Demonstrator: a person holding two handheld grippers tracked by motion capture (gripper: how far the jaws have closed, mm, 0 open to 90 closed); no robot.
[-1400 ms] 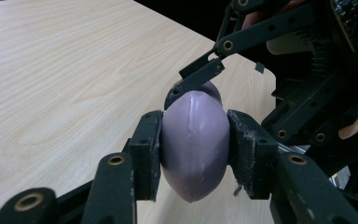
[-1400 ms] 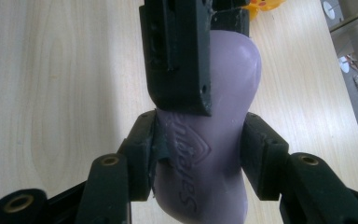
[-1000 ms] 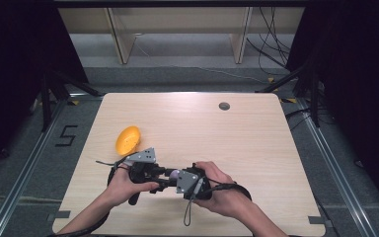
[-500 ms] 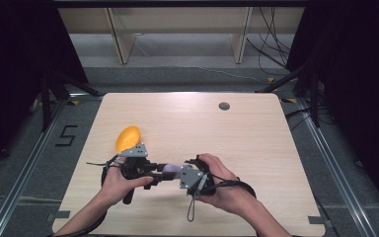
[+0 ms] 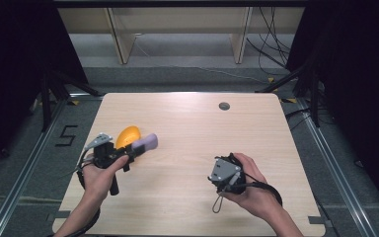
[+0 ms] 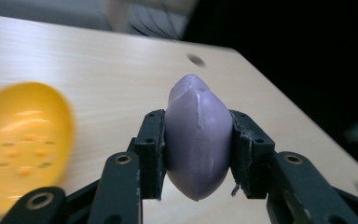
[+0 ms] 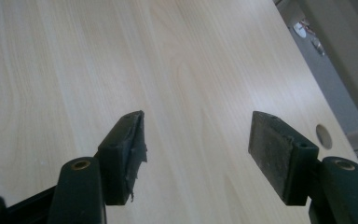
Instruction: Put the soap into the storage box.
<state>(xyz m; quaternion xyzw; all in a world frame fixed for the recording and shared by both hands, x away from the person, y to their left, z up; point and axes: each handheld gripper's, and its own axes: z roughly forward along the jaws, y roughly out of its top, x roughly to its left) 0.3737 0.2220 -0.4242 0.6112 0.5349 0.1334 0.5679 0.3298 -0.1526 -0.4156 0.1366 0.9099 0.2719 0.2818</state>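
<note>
**Left gripper holds purple soap, right gripper spread and empty**

Light wooden desk [image 5: 187,128] with rounded corners, small round grey grommet hole [image 5: 224,105] near its far edge. Yellow oval plastic dish [image 5: 127,135] with small holes sits on the desk's left side, just beside the left gripper [image 5: 137,146]. Left gripper is pinching a pale purple oval soap bar [image 5: 146,143]; in the left gripper view both pads press its flanks, bar [image 6: 198,140] upright between them, lifted off the desk, near the dish [image 6: 21,140]. Right gripper [image 7: 196,149] is at the desk's right front, well apart from the left; its jaws have just been closing slightly but stand spread, nothing between them, bare desk [image 7: 74,60] beneath.
</note>
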